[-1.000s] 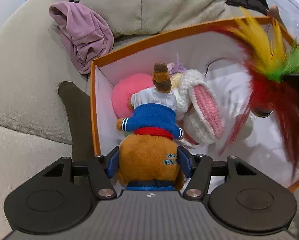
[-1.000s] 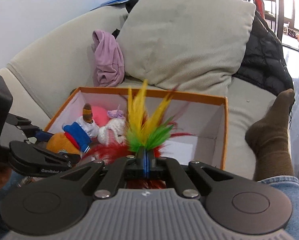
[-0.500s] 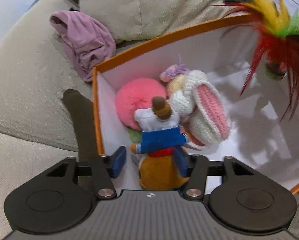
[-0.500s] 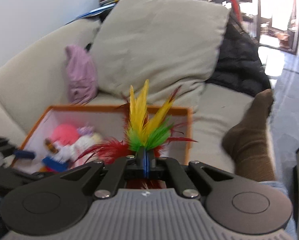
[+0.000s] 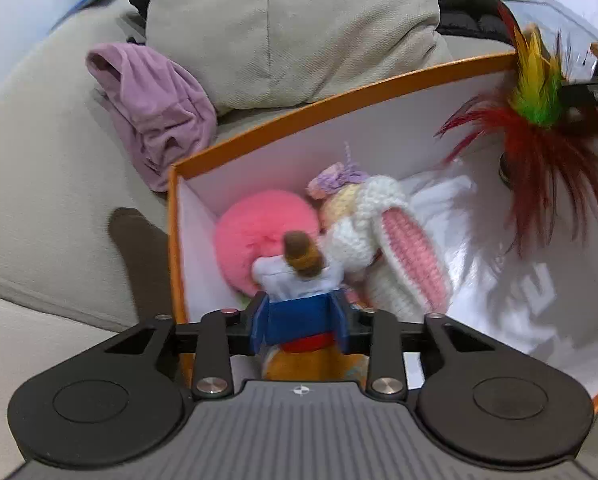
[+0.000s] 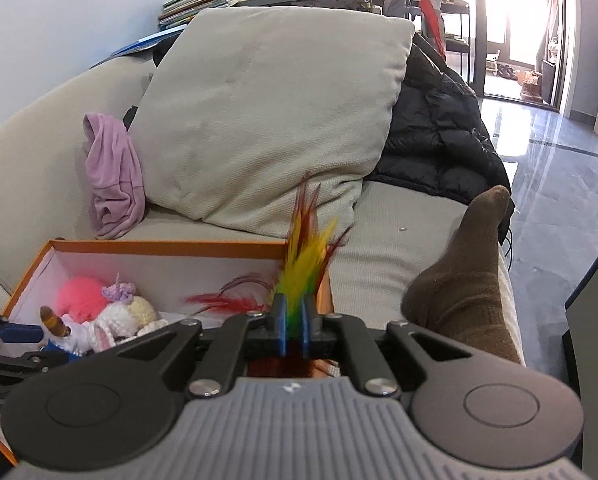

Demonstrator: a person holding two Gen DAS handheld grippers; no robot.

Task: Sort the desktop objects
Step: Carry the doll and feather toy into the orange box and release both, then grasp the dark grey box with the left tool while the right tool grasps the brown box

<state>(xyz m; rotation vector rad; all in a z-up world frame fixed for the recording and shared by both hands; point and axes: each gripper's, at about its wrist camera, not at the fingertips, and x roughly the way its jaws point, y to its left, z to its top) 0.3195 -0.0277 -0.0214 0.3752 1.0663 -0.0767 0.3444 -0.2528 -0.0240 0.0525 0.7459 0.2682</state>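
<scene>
An orange-rimmed white box [image 5: 339, 100] lies on the sofa. In it are a pink pompom [image 5: 255, 236], a white crocheted bunny [image 5: 383, 244] and a brown bear doll in a blue and white outfit [image 5: 299, 280]. My left gripper [image 5: 299, 324] stands open around the bear's blue middle, low in the box's near left corner. My right gripper [image 6: 294, 326] is shut on a feather shuttlecock [image 6: 305, 268] with yellow, green and red feathers, held above the box's right end; the shuttlecock also shows in the left wrist view [image 5: 535, 120]. The box shows too [image 6: 159, 245].
A large beige cushion [image 6: 267, 120], a lilac cloth [image 6: 113, 176] and a black jacket [image 6: 439, 128] lie on the sofa behind the box. A foot in a brown sock [image 6: 463, 276] rests right of the box; another dark sock [image 5: 135, 256] lies left of it.
My left gripper opened, let go of the bear doll inside the box and then drew back. My right gripper moved with the shuttlecock to the box's right end.
</scene>
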